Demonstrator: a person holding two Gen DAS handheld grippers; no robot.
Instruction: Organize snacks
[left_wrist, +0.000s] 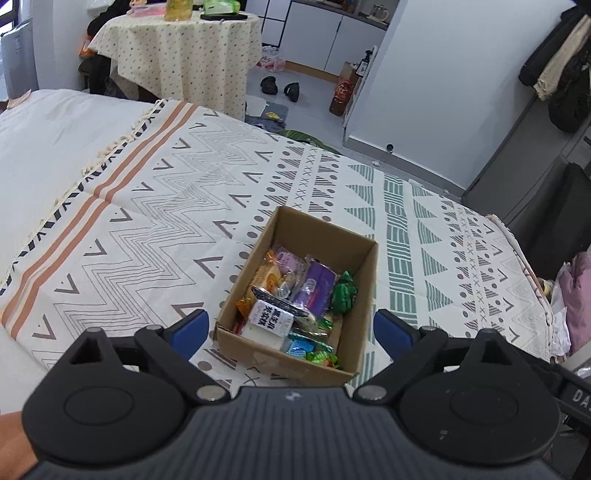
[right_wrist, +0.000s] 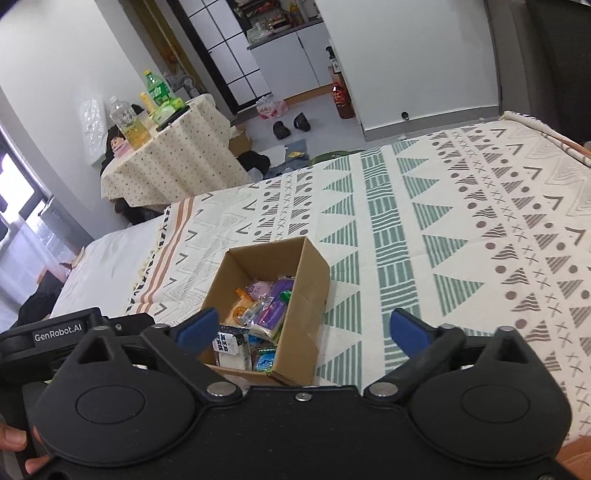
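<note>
Left wrist view: left gripper (left_wrist: 288, 328) jaws wide apart, empty, above a box (left_wrist: 364, 291) of snacks (left_wrist: 291, 295) on the bed (left_wrist: 147, 206); right gripper (right_wrist: 303, 330) likewise.

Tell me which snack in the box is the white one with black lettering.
The white packet near the cardboard box's front-left corner. It alone is white with bold black characters; its neighbours are purple, green and orange wrappers.
</note>
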